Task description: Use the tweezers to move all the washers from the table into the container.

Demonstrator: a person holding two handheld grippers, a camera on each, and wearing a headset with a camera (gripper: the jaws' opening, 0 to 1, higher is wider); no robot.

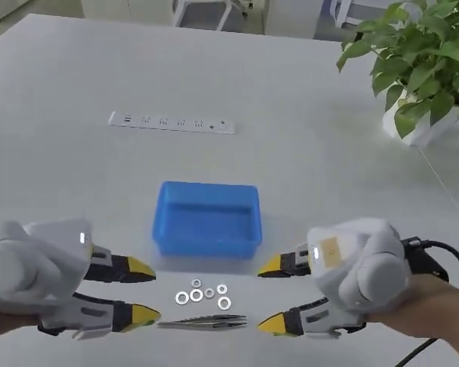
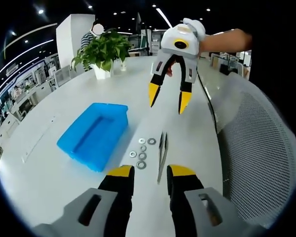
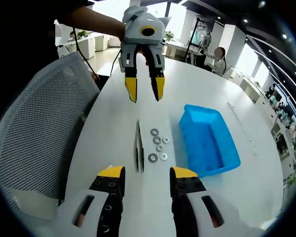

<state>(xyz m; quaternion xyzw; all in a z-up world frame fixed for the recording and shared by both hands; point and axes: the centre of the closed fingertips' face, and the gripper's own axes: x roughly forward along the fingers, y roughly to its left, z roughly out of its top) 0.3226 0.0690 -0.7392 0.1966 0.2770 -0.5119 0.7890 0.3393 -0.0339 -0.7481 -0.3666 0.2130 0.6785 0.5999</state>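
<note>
**Status.** The step in hand is judged to be taking up the tweezers [image 1: 203, 322]; nothing is held yet. The left gripper [image 1: 144, 290] and right gripper [image 1: 270, 294] hover low over the near edge of the worktop [image 1: 61, 191]. One is at each end of the tool, and both have their jaws spread wide and empty.

**Recommended method.** Close one gripper across the tweezers' two arms at about mid-length, so that squeezing the jaws pinches the tips together (a grip close to the joined end would probably give little closing force). The tool lies flat and thin, so the lower jaw will likely have to come right down to the worktop to get under it. The other gripper could steady the opposite end against sliding. Which end carries the tips cannot be told with confidence.

**Condition of items.**
- **Tweezers:** slim and silvery, lying parallel to the near edge.
- **Washers:** six washers [image 1: 203, 293], small bright metal rings, lie flat in a loose cluster. They sit just beyond the tweezers, between them and the container [image 1: 206, 218].
- **Container:** a shallow blue rectangular tray, open-topped and apparently empty. It stands toward the middle of the worktop, near the washers.

**Risk.** Thin, flat washers will probably slip from the tips unless each is pinched across its rim, one at a time.
</note>
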